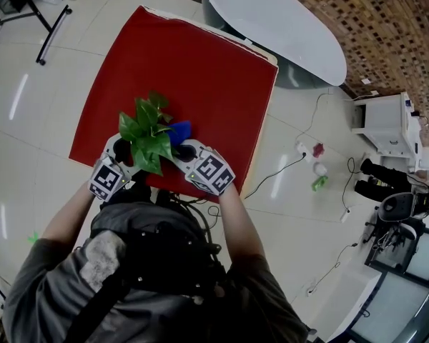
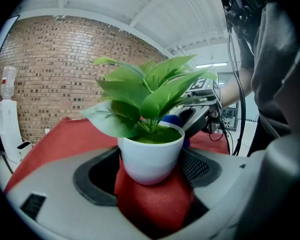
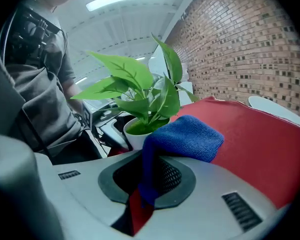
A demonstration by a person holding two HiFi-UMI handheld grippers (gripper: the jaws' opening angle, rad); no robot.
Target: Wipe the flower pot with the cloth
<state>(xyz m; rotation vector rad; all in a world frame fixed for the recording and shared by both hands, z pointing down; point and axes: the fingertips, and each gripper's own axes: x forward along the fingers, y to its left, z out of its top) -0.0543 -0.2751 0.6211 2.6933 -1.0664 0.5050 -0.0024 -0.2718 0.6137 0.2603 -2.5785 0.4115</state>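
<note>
A small white flower pot [image 2: 151, 156] with a green leafy plant [image 1: 149, 136] stands near the front edge of the red table [image 1: 200, 70]. In the head view the leaves hide the pot. My left gripper [image 2: 150, 173] is shut on the pot, with a pad against each side. My right gripper [image 3: 149, 180] is shut on a blue cloth [image 3: 182, 136], which hangs down between its jaws and bunches above them. The cloth [image 1: 179, 128] sits just right of the plant, close to the pot [image 3: 135, 136]. Both grippers [image 1: 121, 152] [image 1: 187, 153] flank the plant.
The red table's near edge is directly below the grippers. Beyond the table's far corner stands a white oval table [image 1: 279, 20]. On the tiled floor at right are cables [image 1: 286, 166], small items and a white cabinet [image 1: 386, 123]. A stand's legs [image 1: 50, 31] are at top left.
</note>
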